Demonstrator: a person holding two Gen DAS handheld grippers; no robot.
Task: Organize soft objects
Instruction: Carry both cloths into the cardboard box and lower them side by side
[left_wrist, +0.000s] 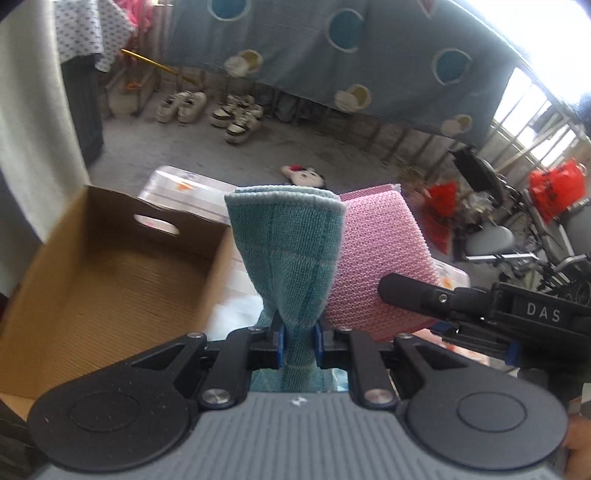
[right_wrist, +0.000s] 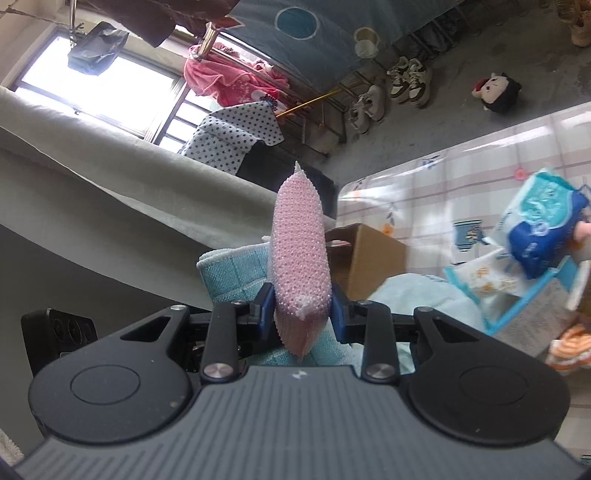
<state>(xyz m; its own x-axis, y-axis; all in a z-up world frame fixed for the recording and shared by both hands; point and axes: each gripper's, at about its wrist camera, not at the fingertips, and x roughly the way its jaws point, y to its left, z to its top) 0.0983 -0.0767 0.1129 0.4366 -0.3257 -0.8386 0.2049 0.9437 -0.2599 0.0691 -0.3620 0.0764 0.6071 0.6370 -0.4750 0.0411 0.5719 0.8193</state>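
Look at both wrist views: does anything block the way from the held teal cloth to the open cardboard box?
Nothing visible does. The left gripper is shut on the teal cloth, and the cardboard box lies open and looks empty just left of it. The pink sponge in the right gripper sits on the other side.

Cloth (left_wrist: 291, 243) left of sponge (left_wrist: 384, 258); box (left_wrist: 110, 280) further left
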